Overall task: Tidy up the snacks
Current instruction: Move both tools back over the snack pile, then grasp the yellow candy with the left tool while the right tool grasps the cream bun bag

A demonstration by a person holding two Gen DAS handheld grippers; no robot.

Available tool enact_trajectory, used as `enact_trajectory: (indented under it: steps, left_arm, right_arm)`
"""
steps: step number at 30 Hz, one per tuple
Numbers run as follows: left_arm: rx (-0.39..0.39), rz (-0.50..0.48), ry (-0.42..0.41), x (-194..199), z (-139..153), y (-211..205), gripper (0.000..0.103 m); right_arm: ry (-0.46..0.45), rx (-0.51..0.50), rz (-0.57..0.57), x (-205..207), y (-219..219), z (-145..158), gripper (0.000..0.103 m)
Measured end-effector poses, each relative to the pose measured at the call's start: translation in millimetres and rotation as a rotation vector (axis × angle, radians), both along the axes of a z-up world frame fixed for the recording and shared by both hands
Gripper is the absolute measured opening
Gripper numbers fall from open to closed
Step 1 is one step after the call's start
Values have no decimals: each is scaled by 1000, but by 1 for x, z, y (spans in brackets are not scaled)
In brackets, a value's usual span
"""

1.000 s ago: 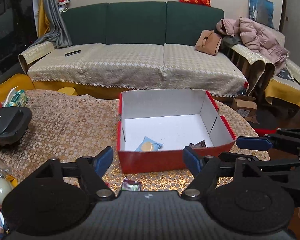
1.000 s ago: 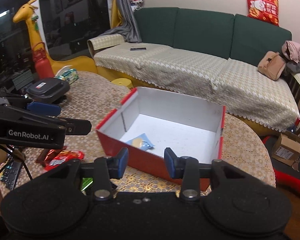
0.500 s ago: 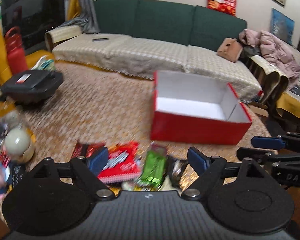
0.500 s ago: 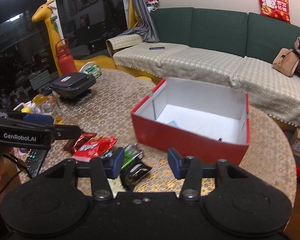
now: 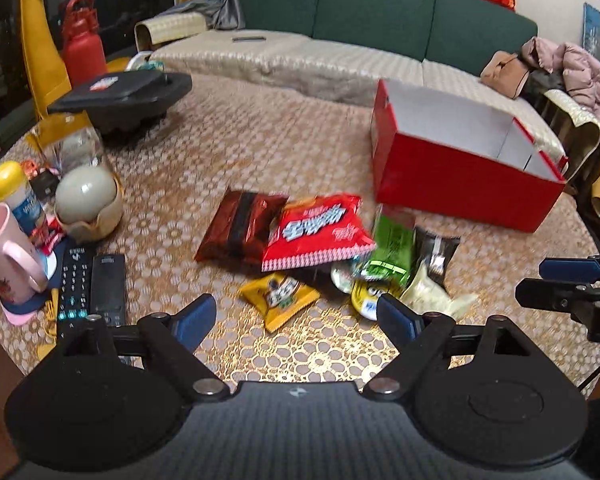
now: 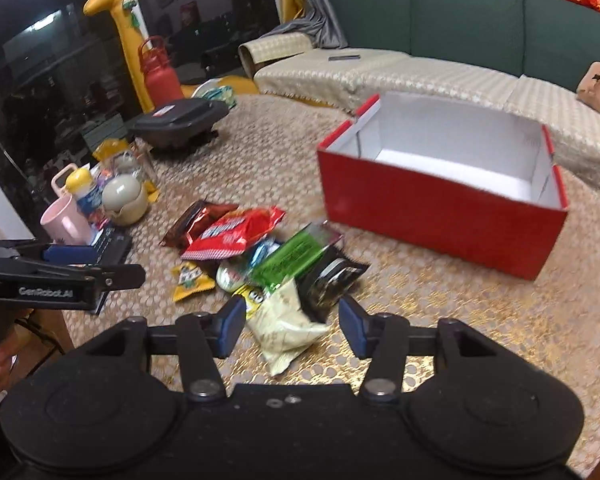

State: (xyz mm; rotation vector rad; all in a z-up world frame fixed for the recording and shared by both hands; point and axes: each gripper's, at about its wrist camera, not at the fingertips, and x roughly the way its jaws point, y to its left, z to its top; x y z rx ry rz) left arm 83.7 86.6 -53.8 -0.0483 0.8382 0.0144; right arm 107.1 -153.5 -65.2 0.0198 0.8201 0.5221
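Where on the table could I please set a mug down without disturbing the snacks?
The widest bare cloth lies between the black case, the red box and the snack pile. Another free patch is on the table, in front of the box, right of the pile. The left edge around the pink mug and remotes is crowded.

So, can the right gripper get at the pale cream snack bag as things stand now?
Probably yes. The right gripper is open, its jaws just opening, and the pale cream snack bag lies right ahead between its fingertips on the table, with nothing over its near end. The black packet touches its far side.
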Motion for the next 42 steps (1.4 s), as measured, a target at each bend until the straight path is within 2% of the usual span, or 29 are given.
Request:
enact_trajectory:
  steps: [1,2,3,5,12,16,21,26,35,36,38,42]
  left_arm:
    - [1,3,8,2,-3,1,88]
    - [2,6,14,2,-7,3,88]
    - [2,6,20,4,-11,4,88]
    - [11,8,33,10,-19,6,88]
    - [51,-45,63,32,-41,14,88]
    - [42,-70,87,44,-52,20,88]
    - [67,-122,101,58,-62,17,88]
    - [80,-153,122,72,-72,17,88]
    - [96,-195,137,87,-82,13,87]
    - [94,-196,139,87,-83,13,86]
    - [92,-195,152,88,-86,14,75]
    - [68,-181,155,88,-86,16,72]
  right_arm:
    - [-2,-9,5,-1,3,-3,61]
    - [7,-15,18,-1,6,-5,76]
    - [11,-17,34,0,10,-8,99]
    - [1,-41,49,0,18,-14,103]
    - [-21,-146,132,6,35,-32,103]
    - [-19,-200,162,8,45,-43,102]
    - [-71,-242,198,6,54,-51,100]
    - [-73,-289,231,12,66,-58,99]
    - [-37,-315,275,23,78,-71,81]
    - [-32,-313,280,23,78,-72,79]
    - [-32,-313,285,23,80,-72,76]
    - [-26,-329,282,25,82,-75,66]
